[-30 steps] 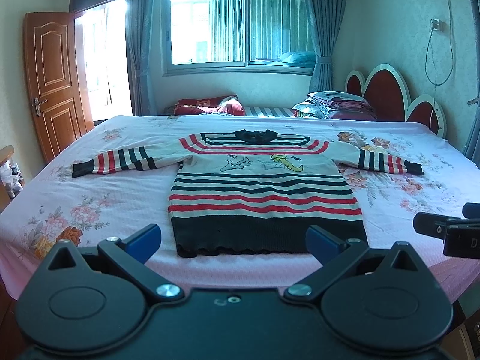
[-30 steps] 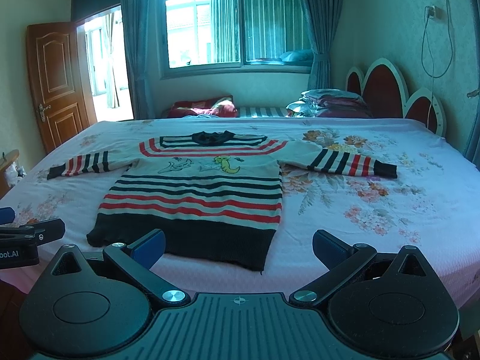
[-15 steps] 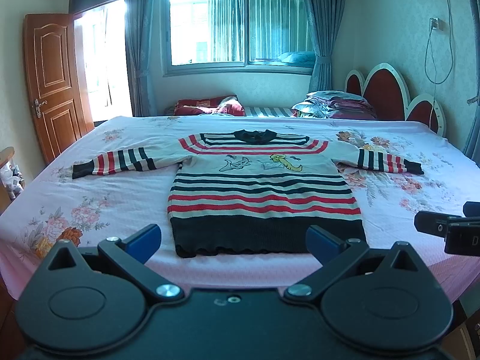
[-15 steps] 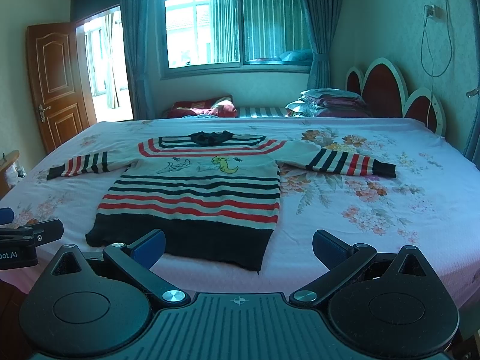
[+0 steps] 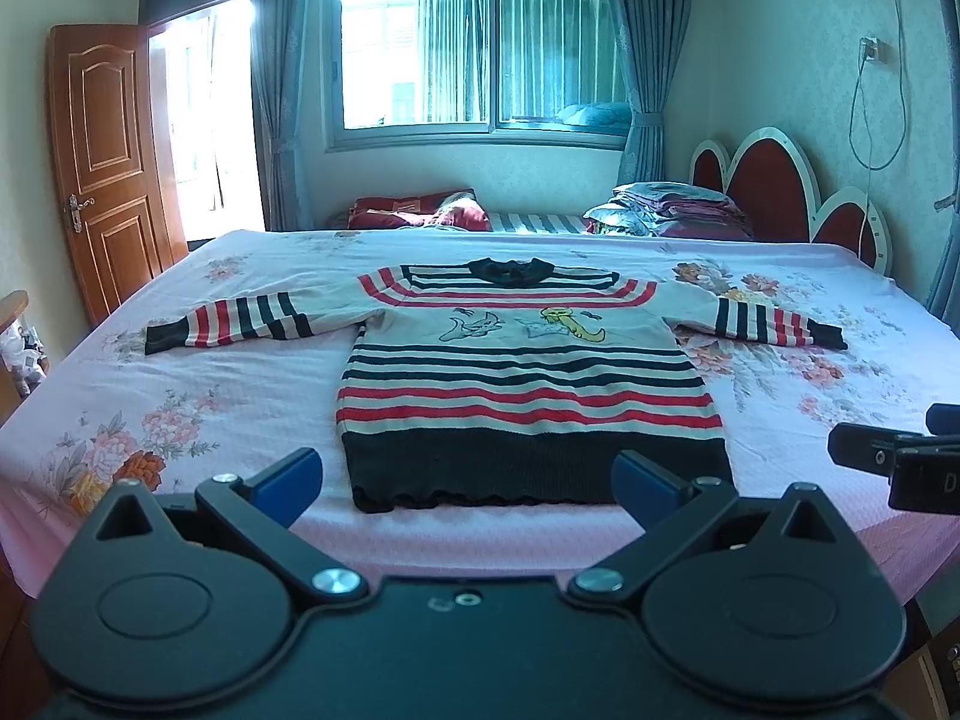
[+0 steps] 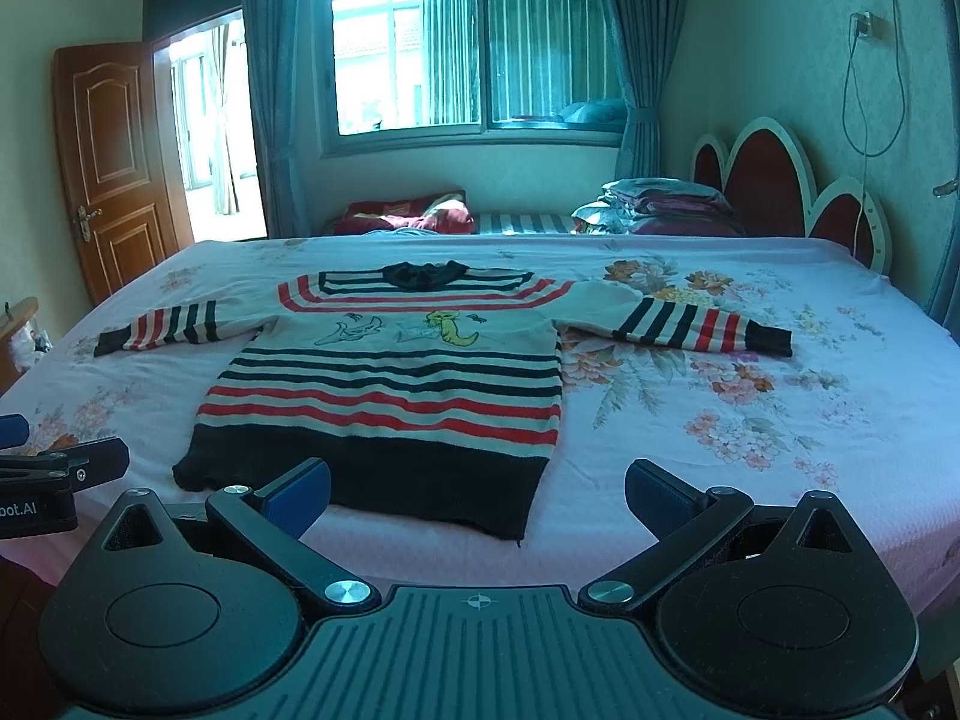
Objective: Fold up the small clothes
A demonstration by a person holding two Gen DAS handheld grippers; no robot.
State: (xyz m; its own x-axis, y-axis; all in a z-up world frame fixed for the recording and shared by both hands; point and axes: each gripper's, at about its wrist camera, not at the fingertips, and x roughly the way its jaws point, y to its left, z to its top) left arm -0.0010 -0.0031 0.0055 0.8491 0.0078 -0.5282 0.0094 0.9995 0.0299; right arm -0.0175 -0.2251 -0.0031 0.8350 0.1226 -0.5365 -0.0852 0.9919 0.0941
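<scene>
A small striped sweater [image 5: 522,384] lies flat on the bed, sleeves spread out, dark hem nearest me; it also shows in the right wrist view [image 6: 396,384]. It has red, black and white stripes and cartoon figures on the chest. My left gripper [image 5: 468,480] is open and empty, hovering just short of the hem. My right gripper [image 6: 480,495] is open and empty, near the hem's right corner. Each gripper shows in the other's view: the right one [image 5: 900,462] at the right edge, the left one [image 6: 54,474] at the left edge.
The bed has a pink floral sheet [image 5: 180,396]. Folded bedding [image 5: 666,216] and a red pillow [image 5: 420,216] lie at the far side by the headboard [image 5: 780,192]. A wooden door [image 5: 102,168] stands at the left. A window [image 5: 480,48] is behind.
Both grippers have edged slightly forward toward the sweater's hem. Both stay open.
</scene>
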